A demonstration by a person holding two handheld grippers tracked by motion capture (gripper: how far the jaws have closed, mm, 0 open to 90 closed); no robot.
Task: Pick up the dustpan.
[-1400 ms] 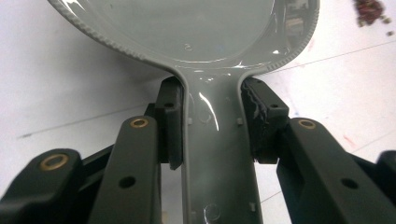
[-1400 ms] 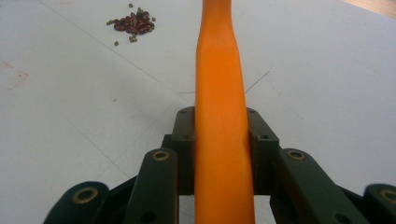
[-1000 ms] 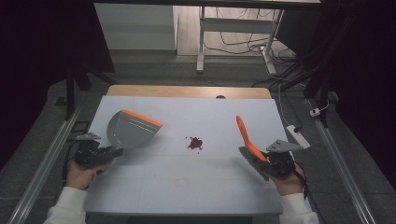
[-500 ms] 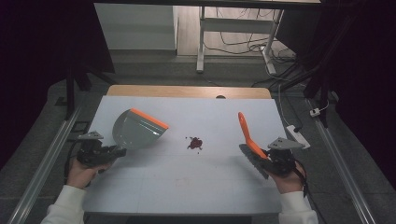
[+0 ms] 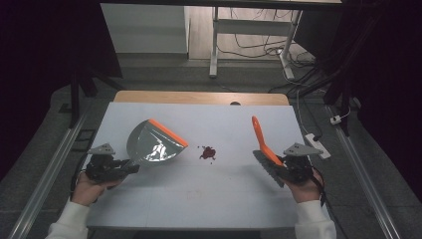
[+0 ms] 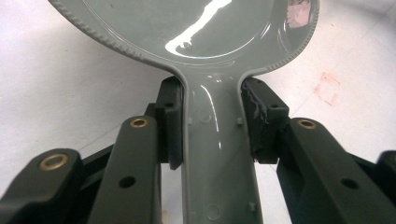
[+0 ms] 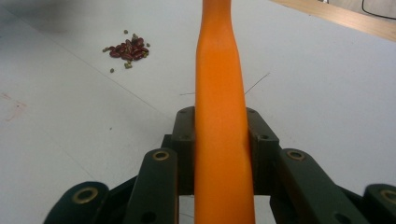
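**Dustpan and brush in hand, beans waiting between them**

Dustpan (image 5: 155, 144) sits on the left half of the white table (image 5: 209, 199), its orange lip turned toward the little heap of red beans (image 5: 207, 152) at the middle. My left gripper (image 6: 212, 126) is clamped on the pan's grey handle, one pad on each edge just below the neck. I judge the pan light, stiff and glossy, so it could twist in the grip if I press the lip down unevenly; holding close to the neck should keep it steady.

My right gripper (image 7: 219, 140) is closed around the orange brush (image 5: 263, 147), whose handle runs out between the jaws toward the far side of the table, its bristle end by my hand. That handle looks smooth, hard and tapered, likely to slide lengthwise under a loose hold.

Beans look small, hard and prone to roll, so light strokes seem wise.
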